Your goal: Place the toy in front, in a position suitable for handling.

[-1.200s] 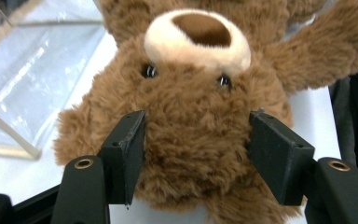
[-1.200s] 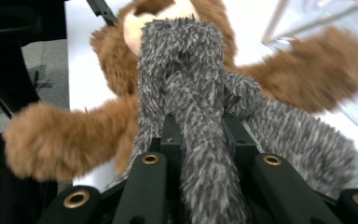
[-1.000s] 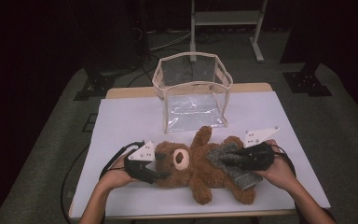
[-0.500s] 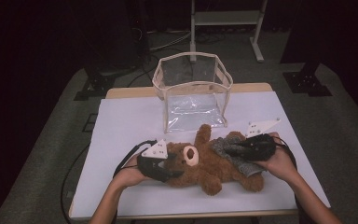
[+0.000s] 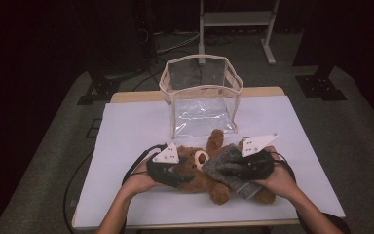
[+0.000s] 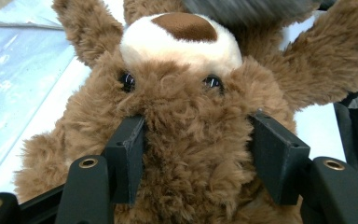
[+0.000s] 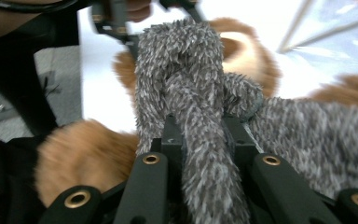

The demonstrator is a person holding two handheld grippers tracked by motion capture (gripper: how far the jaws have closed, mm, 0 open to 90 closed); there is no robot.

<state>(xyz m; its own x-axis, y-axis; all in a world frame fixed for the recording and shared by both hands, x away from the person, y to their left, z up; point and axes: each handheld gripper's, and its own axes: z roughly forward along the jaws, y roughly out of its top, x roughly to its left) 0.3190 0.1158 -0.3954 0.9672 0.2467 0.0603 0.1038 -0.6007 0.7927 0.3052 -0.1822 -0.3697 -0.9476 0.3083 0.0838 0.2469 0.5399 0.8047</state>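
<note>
A brown teddy bear [image 5: 197,180] lies on its back on the white table [image 5: 126,131], partly wrapped in a grey fuzzy garment [image 5: 224,168]. My left gripper [image 5: 177,175] comes in from the left and is shut on the bear's head [image 6: 186,154]. Its black pads [image 6: 128,149] press into the fur behind the eyes. My right gripper [image 5: 246,168] is shut on a bunched fold of the grey garment [image 7: 182,70] over the bear's body. In the right gripper view the fold runs up between the jaws of that gripper [image 7: 200,130], and the left gripper [image 7: 121,23] shows beyond it.
A clear plastic bag [image 5: 202,92] with a beige rim stands open behind the bear, at the table's far middle. Bare white tabletop lies to the left and right of the bear. A metal stand [image 5: 233,19] is on the floor beyond the table.
The left hand and the bear's head have shifted right and a little away from me. The grey garment has been pulled nearer the bear's head. Both grips are unchanged.
</note>
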